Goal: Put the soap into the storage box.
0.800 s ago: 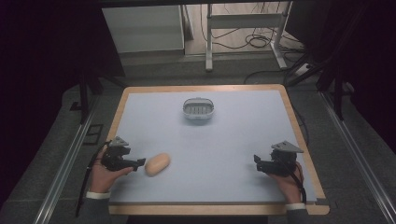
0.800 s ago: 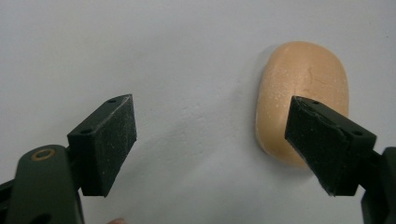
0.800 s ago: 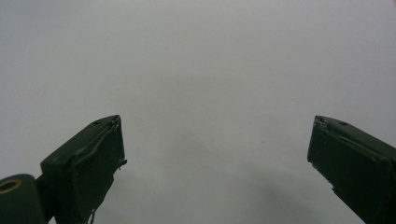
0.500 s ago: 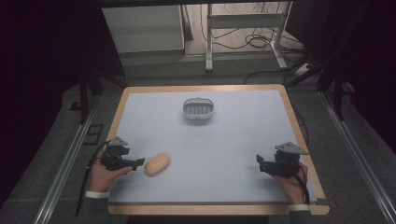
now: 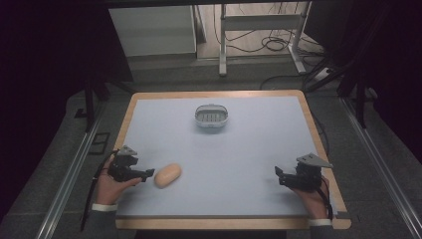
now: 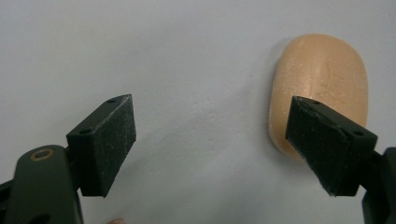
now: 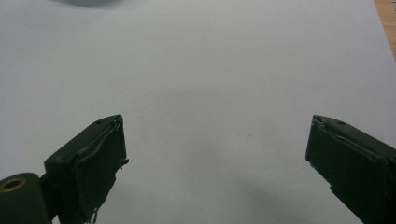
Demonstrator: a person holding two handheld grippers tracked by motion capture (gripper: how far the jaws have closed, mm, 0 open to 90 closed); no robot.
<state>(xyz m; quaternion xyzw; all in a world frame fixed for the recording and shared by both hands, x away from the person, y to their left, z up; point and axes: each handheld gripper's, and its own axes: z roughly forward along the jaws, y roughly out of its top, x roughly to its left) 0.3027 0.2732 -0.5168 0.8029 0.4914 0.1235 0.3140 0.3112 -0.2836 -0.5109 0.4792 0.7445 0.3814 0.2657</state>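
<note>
1. Your left gripper [image 5: 145, 174] sits at the near left of the table [image 5: 259, 149], jaws spread wide and gripping nothing. In the left gripper view the potato [image 6: 320, 88] lies off to one side, with one jaw in front of its edge rather than the pair straddling it.
2. The potato [image 5: 167, 175] rests on the table surface just beside that gripper's tips, untouched as far as the high view shows.
3. Your right gripper [image 5: 278, 175] waits at the near right, well apart from the potato, jaws also wide apart with bare table between them.
4. The small grey basket [image 5: 211, 116] stands empty toward the far middle of the table, well apart from both grippers.
5. Judged from this, the work has barely begun: nothing is grasped or lifted. You likely need to centre the left jaws around the potato, close on it, and then carry it, probably to the basket.
</note>
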